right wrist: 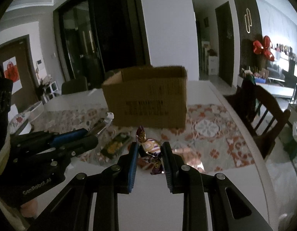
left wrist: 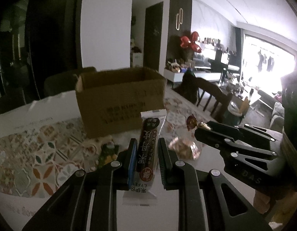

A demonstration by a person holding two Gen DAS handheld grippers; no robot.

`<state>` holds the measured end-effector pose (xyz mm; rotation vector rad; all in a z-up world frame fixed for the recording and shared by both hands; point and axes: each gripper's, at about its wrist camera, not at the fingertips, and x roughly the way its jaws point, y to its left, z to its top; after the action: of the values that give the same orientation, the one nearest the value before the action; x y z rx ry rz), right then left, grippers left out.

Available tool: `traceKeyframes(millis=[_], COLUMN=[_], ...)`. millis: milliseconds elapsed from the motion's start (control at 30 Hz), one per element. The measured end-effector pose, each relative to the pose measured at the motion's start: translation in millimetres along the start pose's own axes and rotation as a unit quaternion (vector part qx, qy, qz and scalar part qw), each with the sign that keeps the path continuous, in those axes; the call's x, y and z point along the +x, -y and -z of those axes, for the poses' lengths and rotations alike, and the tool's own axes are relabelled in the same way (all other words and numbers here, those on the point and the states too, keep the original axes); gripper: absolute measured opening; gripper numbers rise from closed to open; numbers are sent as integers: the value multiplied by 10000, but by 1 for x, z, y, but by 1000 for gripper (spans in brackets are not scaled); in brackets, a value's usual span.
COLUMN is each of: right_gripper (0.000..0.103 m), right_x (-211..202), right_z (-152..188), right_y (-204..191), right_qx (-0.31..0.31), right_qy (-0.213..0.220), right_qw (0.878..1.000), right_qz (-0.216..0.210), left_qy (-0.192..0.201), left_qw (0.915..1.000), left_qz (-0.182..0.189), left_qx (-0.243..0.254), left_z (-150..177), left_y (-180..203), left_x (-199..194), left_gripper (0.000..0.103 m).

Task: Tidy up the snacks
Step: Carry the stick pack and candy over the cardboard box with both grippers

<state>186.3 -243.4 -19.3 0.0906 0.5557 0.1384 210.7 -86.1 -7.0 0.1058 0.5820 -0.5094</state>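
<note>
A long snack bar [left wrist: 146,150] is clamped in the left gripper [left wrist: 147,144], and a wrapped candy [right wrist: 150,146] is pinched by the right gripper [right wrist: 149,148]. Both are held above the table [right wrist: 215,100], in front of the open cardboard box [right wrist: 148,96].

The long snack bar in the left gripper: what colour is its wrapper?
Snack bar: dark brown middle, white ends; clearest in the left wrist view.

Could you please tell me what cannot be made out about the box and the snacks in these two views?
- Cardboard box inside: hidden by its near wall, both wrist views.
- Box print: blurred, unreadable.
- Snack bar lower end: partly covered by the left claw.
- Wrapped candy label: too small, flanked by the right claw.
</note>
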Motion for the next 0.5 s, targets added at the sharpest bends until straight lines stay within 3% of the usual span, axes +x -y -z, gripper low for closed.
traceKeyframes(millis=[500], right_gripper=[26], right_x=[17], right_z=[-67], right_y=[5], right_qx=[-36], right_qy=[643], right_qw=[9979], right_qz=[-30], left_qy=[609], left_qw=[9973], left_qz=[-400], left_qx=[81], left_z=[-59], left_y=[-22], left_x=[6], left_gripper=[22])
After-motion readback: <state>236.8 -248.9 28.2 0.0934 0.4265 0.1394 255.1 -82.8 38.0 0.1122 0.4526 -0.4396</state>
